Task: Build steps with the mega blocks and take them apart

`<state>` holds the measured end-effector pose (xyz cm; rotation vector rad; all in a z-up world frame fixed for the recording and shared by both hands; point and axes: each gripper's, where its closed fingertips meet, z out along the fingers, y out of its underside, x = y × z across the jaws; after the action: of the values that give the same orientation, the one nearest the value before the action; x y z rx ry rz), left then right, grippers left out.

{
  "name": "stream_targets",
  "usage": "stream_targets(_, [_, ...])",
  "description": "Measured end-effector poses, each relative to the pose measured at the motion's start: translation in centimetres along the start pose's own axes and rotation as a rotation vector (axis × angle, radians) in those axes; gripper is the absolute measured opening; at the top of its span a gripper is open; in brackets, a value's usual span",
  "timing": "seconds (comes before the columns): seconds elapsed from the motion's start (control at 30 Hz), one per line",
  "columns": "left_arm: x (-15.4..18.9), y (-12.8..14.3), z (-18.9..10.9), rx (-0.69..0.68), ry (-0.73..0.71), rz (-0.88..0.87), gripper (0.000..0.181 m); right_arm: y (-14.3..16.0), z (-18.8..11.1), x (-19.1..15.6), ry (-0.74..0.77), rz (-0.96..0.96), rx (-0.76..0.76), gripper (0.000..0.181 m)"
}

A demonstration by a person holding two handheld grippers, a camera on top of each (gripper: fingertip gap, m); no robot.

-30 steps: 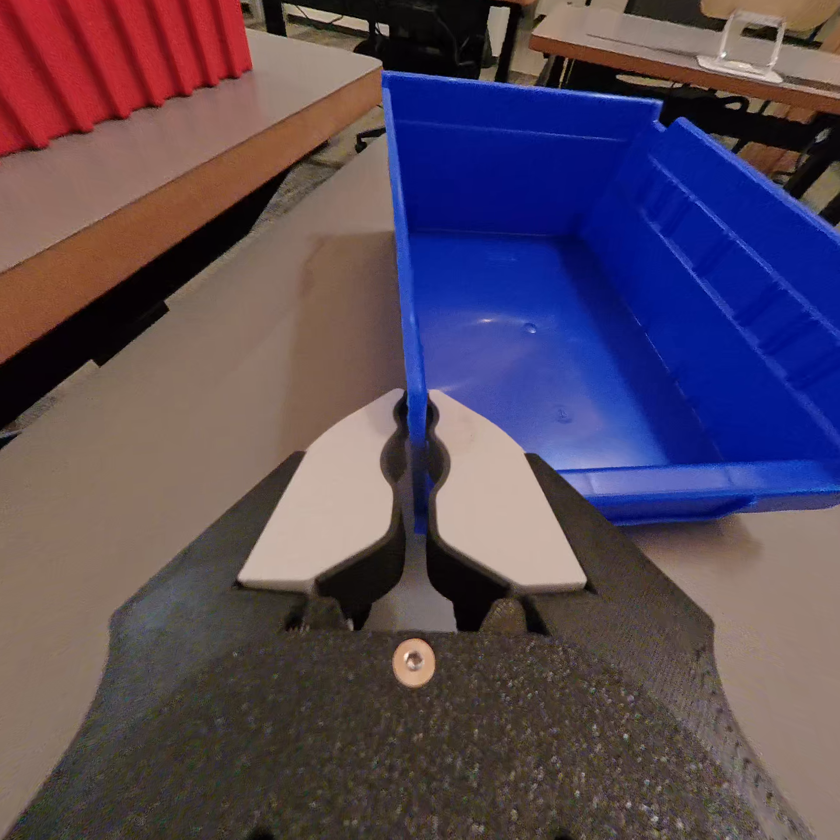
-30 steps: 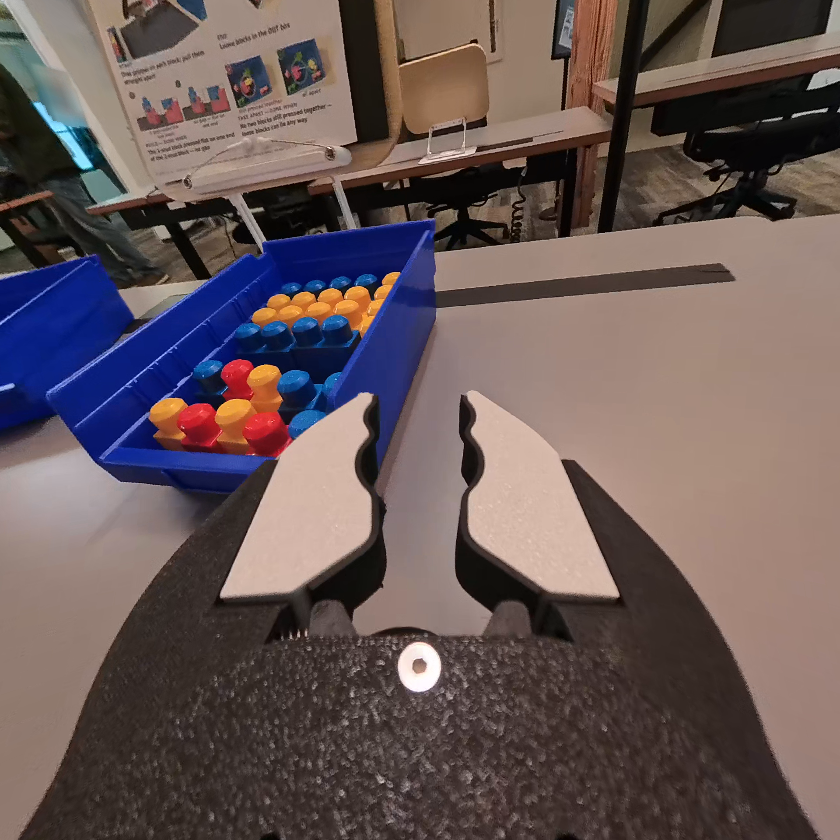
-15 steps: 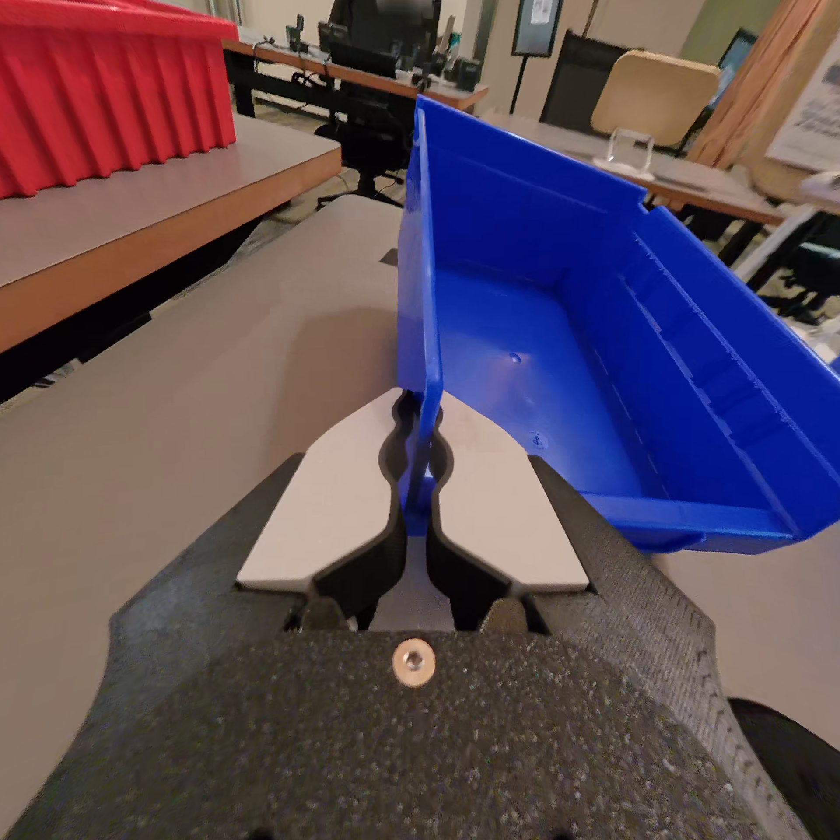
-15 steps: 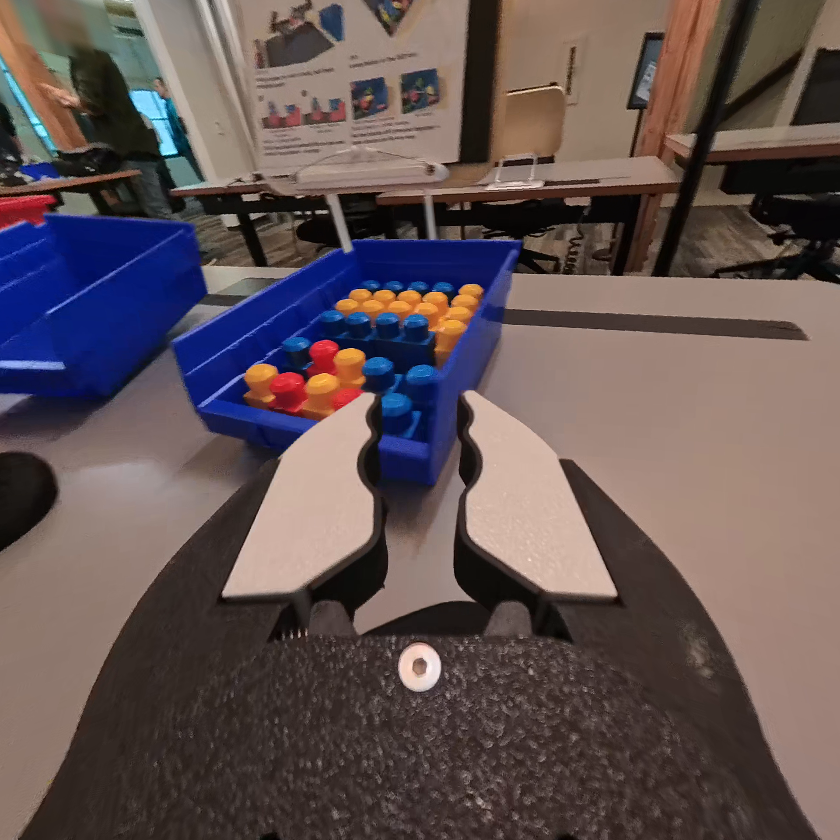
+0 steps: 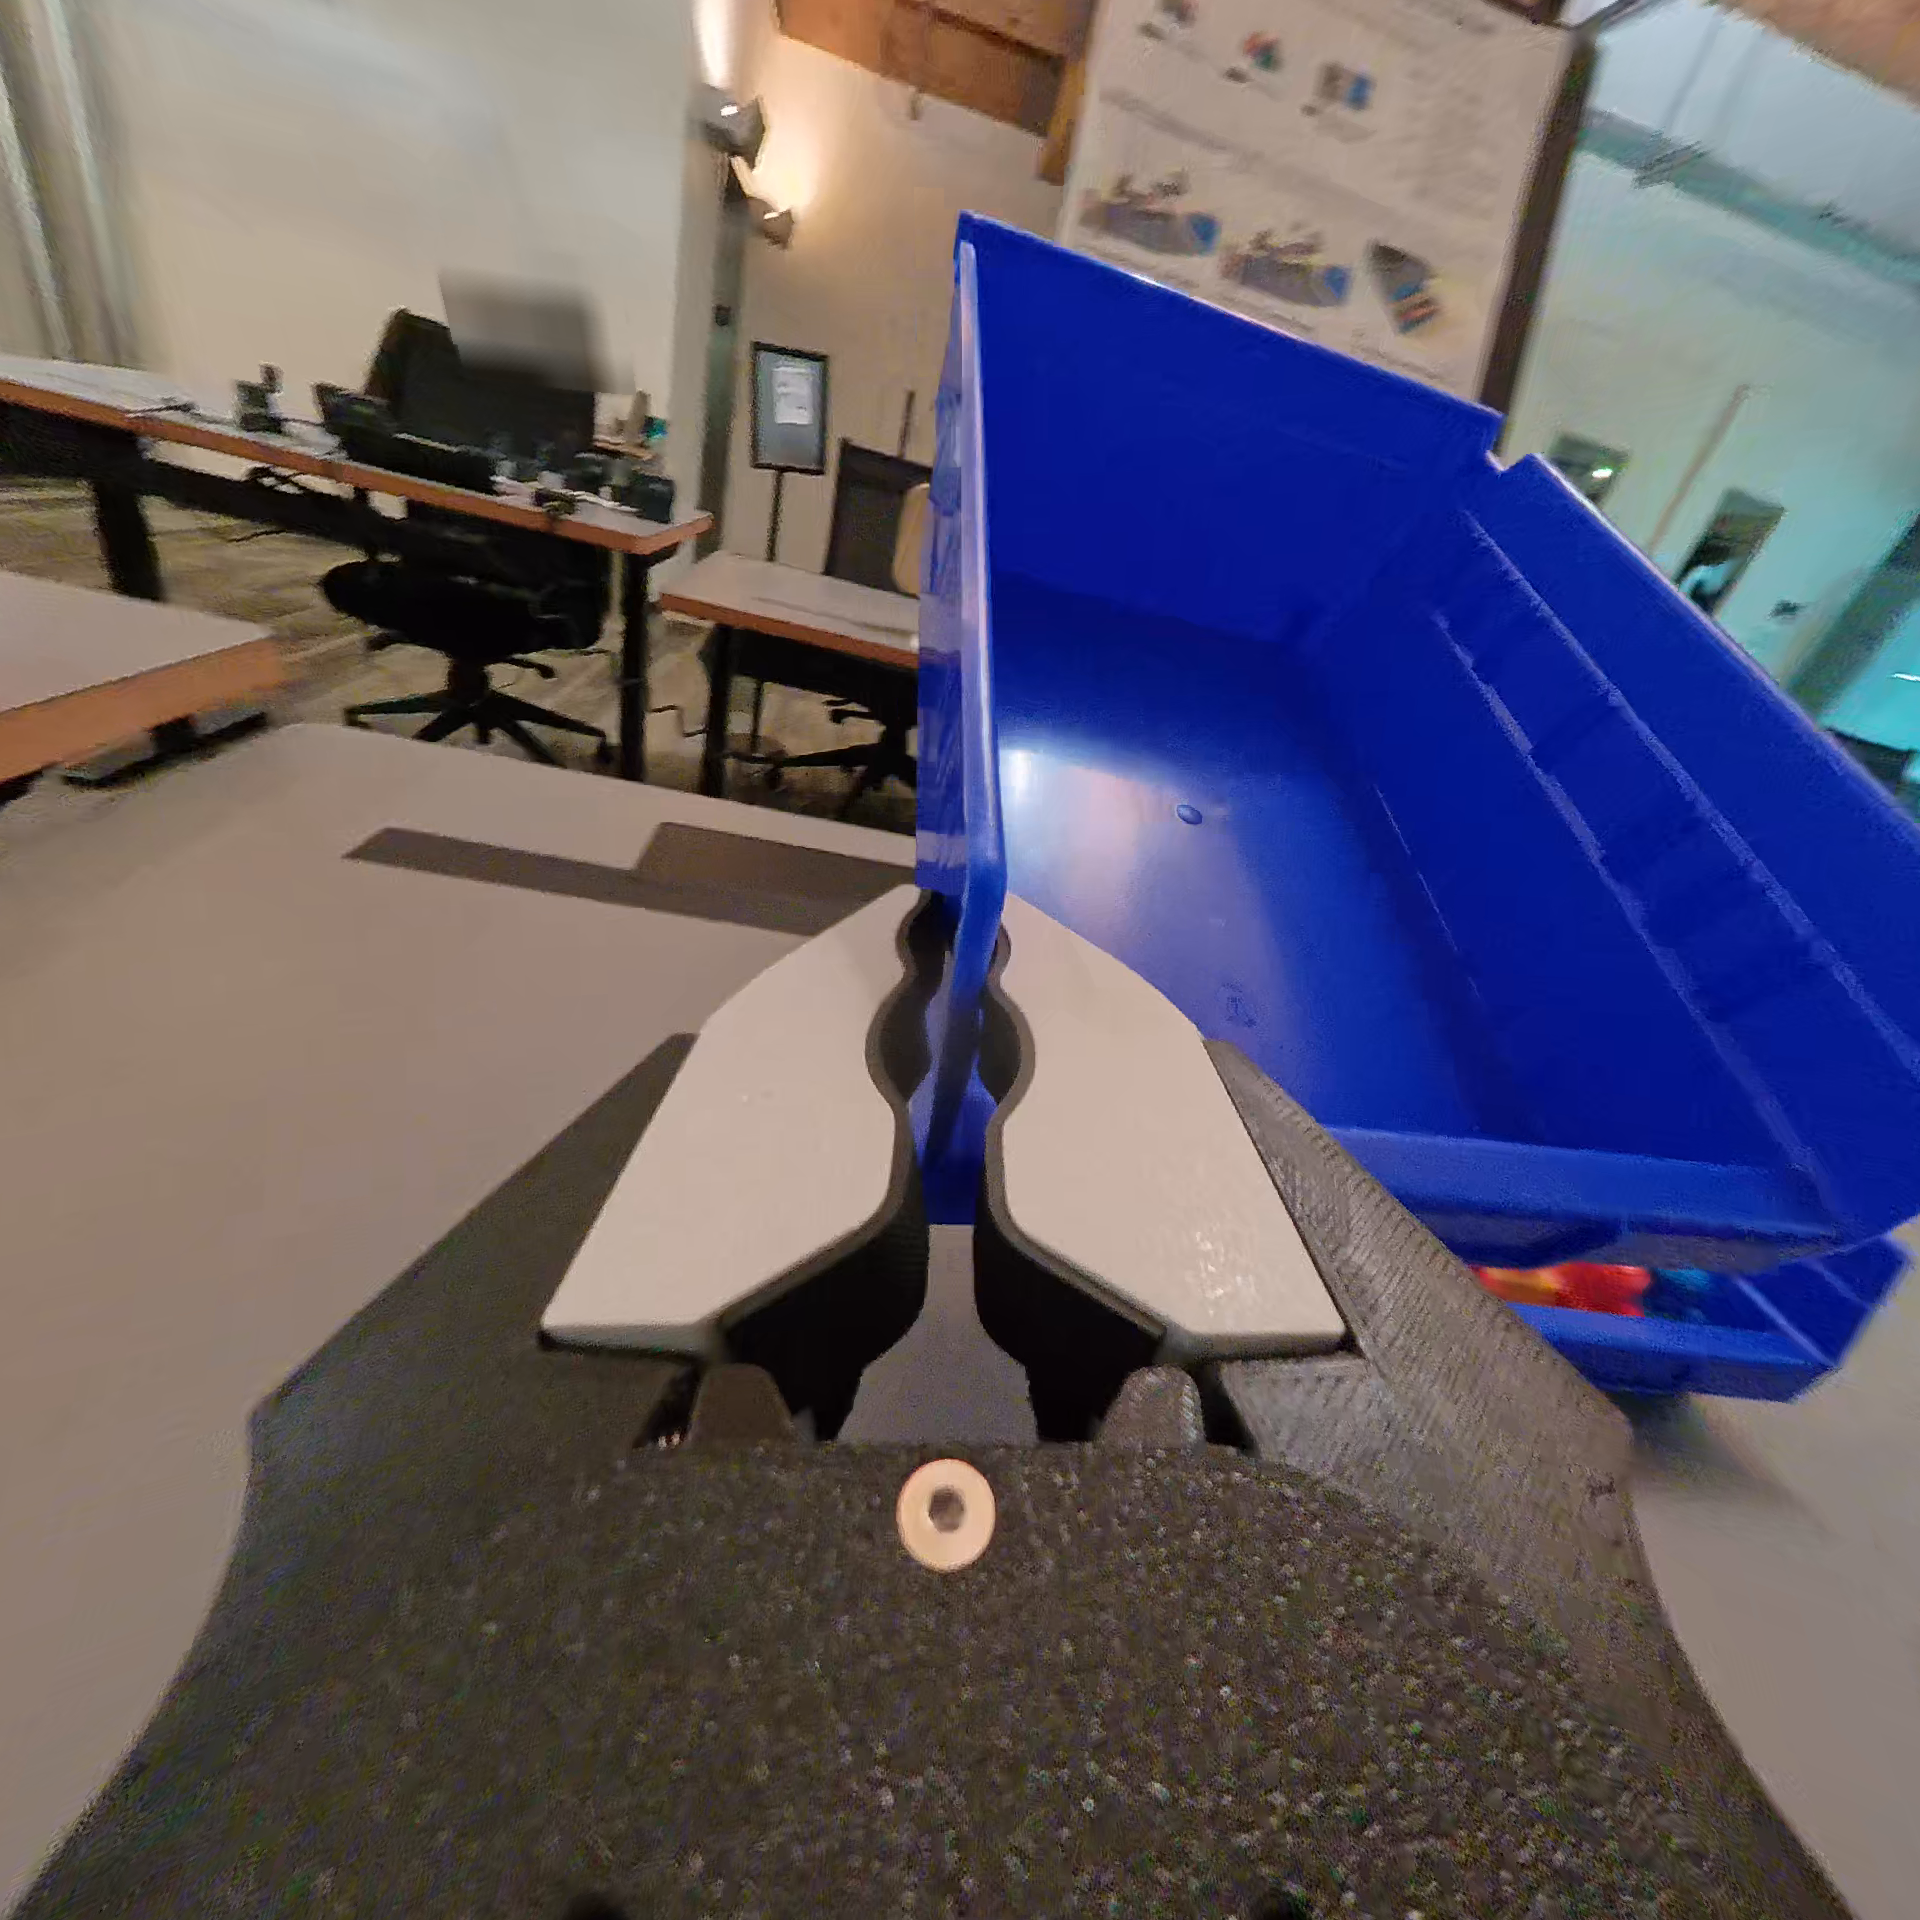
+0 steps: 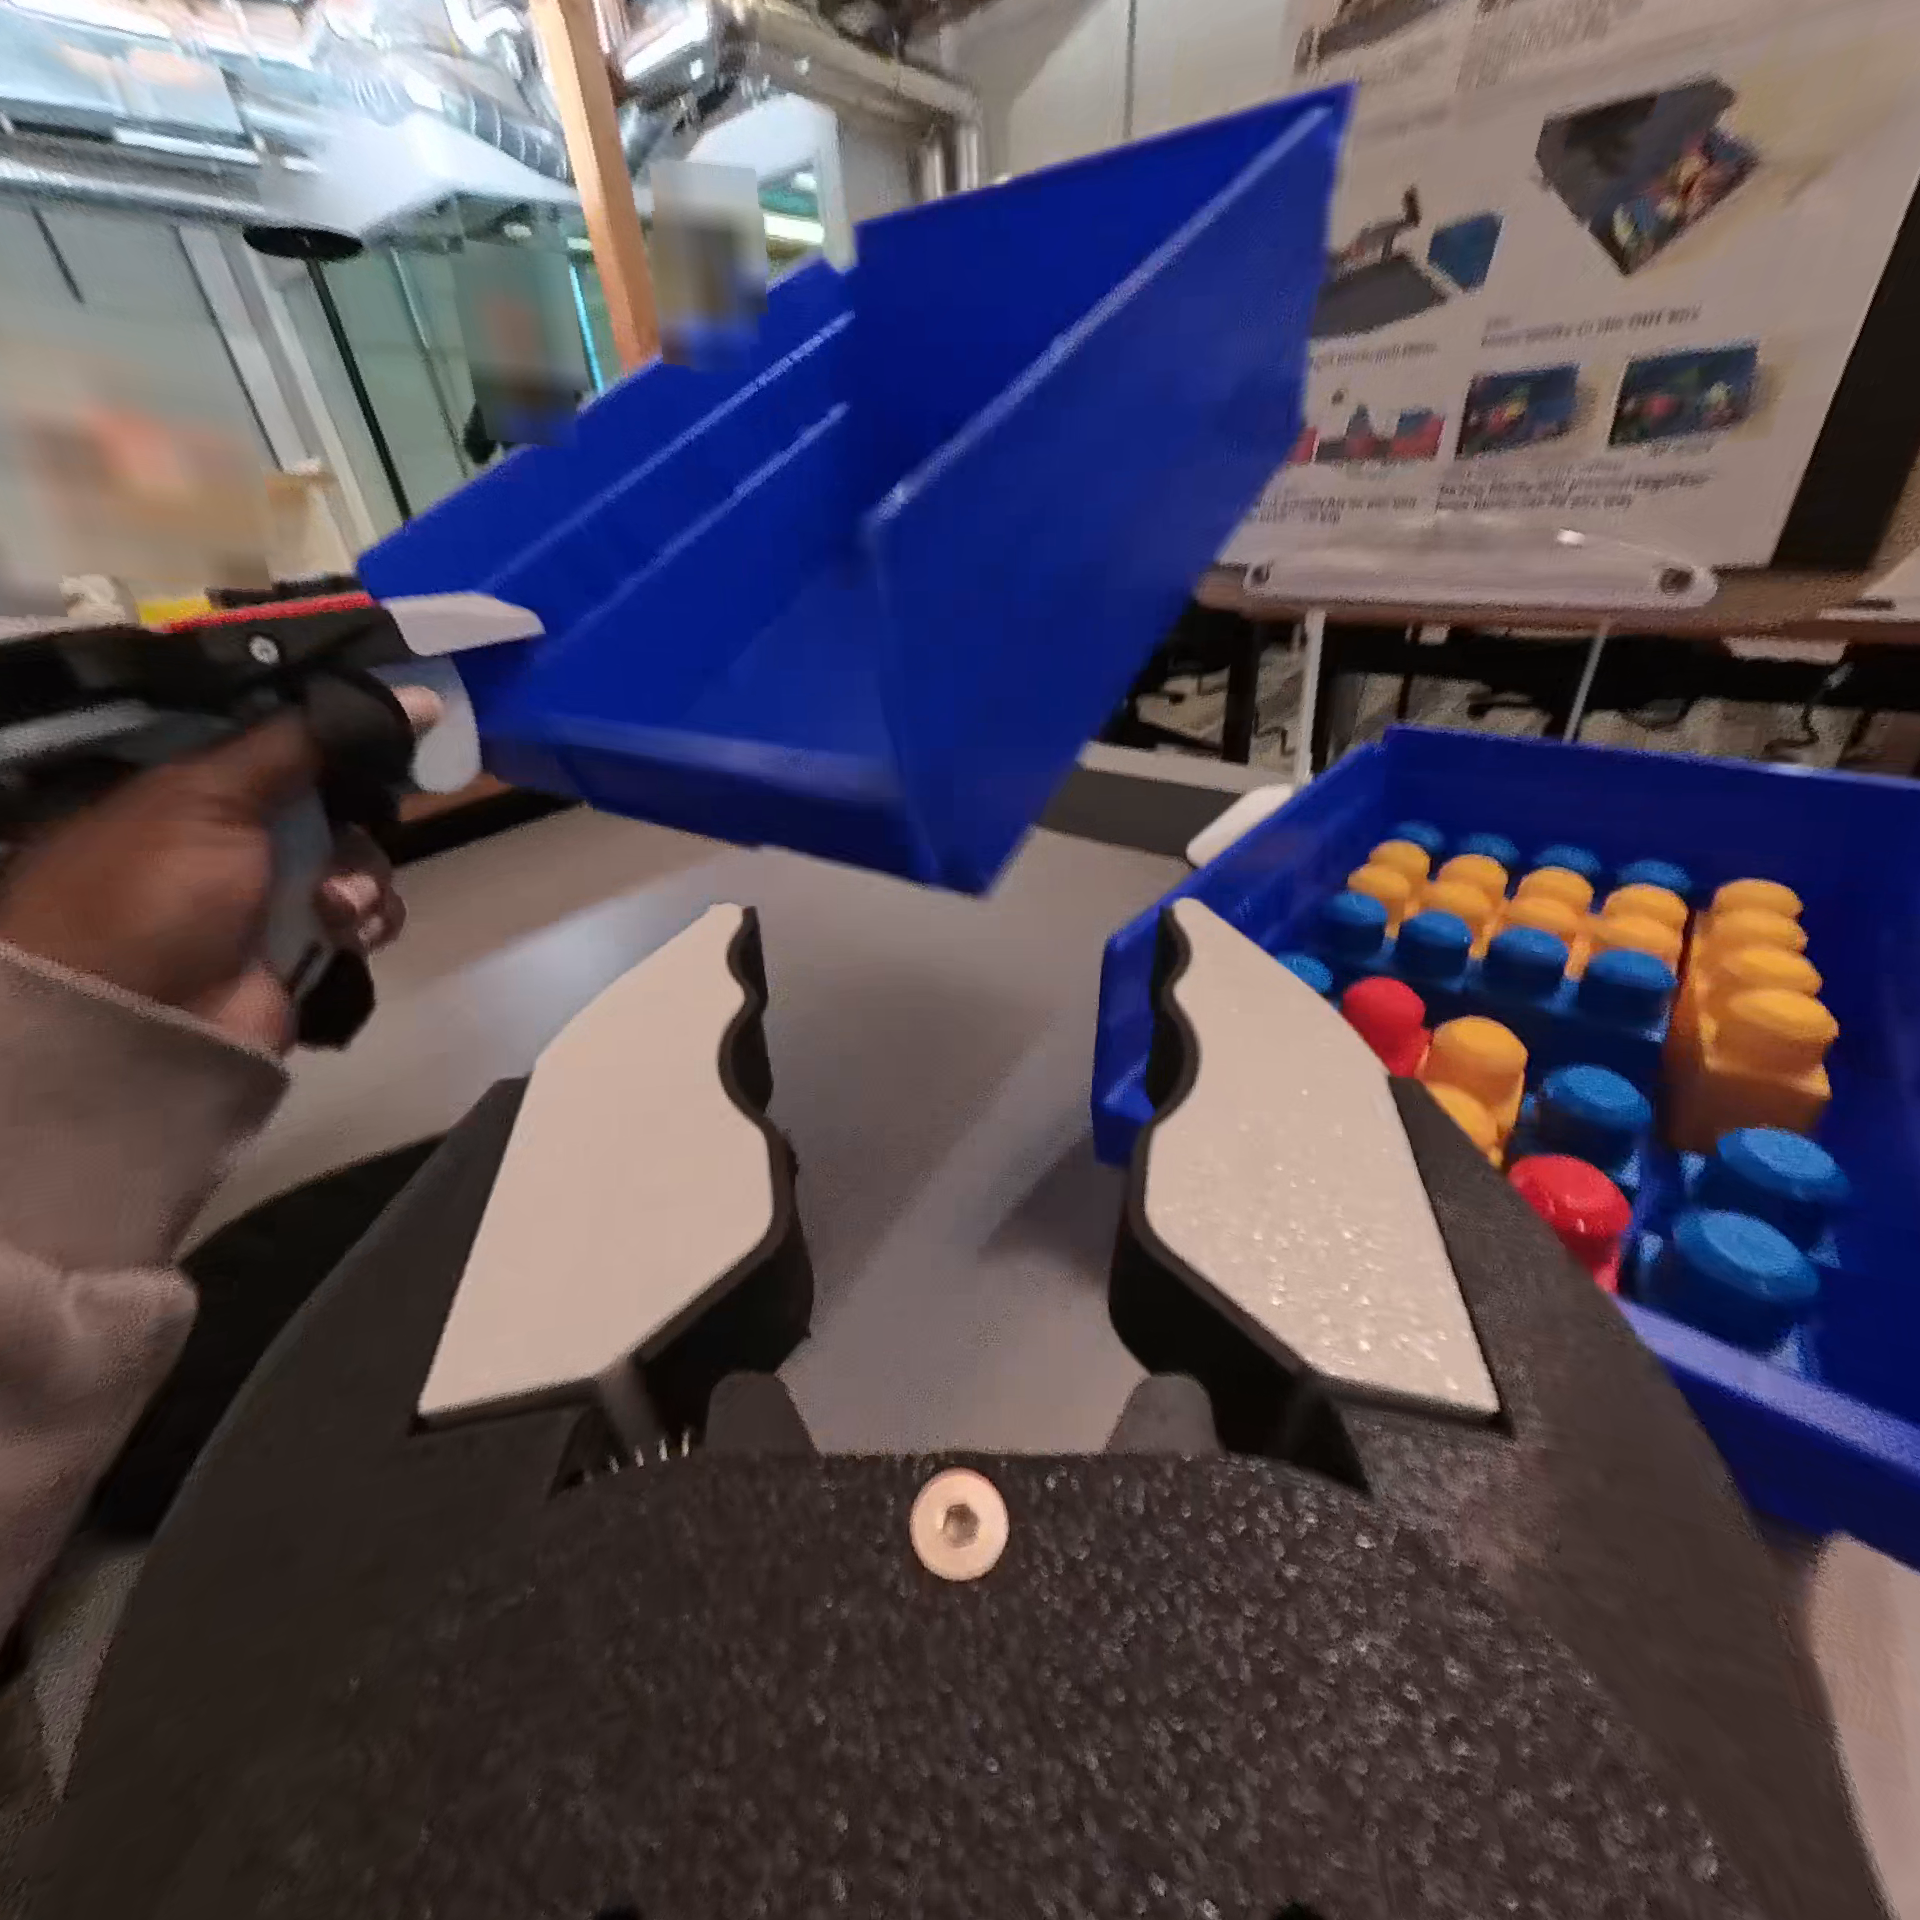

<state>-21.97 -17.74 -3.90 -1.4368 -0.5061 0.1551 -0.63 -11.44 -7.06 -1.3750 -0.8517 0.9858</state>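
The left gripper (image 5: pixel 951 940) has its two grey jaws squeezed tight on the thin side wall of an empty blue plastic bin (image 5: pixel 1299 831). The bin is up in the air and tipped, and only that one wall is pinched. In the right wrist view it hangs out sideways from that gripper, with its long side stretching away toward the right.

The right gripper (image 6: pixel 961 940) has its jaws wide apart and holds nothing. It sits low over the grey table (image 6: pixel 582 914).

The chunky plastic mega blocks (image 6: pixel 1558 997), blue, orange and red, sit in a second blue bin (image 6: pixel 1122 1049) on the table. That bin is just to the right of the right gripper's jaws and touches the right one in the picture. So the right gripper is the nearer one to the blocks. It would need to turn right to reach them, I think.
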Motion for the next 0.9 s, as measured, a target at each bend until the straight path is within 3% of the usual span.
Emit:
stream_targets(0.27, [9.7,0.6,-0.1,0.02,0.195,0.03,0.007,-5.3,0.3,4.8,0.19,-0.028,0.128,0.069])
stream_targets(0.33, [10.6,0.3,-0.4,0.052,0.182,0.086,0.007,-5.4,-0.5,6.2,0.206,0.023,0.115,0.053])
stream_targets(0.37, [11.1,0.1,-0.5,0.067,0.184,0.112,0.008,-5.3,-1.0,7.2,0.237,0.027,0.106,0.032])
stream_targets(0.57, [15.1,0.8,-1.0,0.095,0.246,0.188,0.017,-5.0,-2.5,11.5,0.358,0.009,0.072,0.008])
stream_targets(0.9, [21.1,4.0,-1.4,0.038,0.439,0.186,0.037,-7.0,-5.8,17.2,0.413,0.044,0.087,0.003])
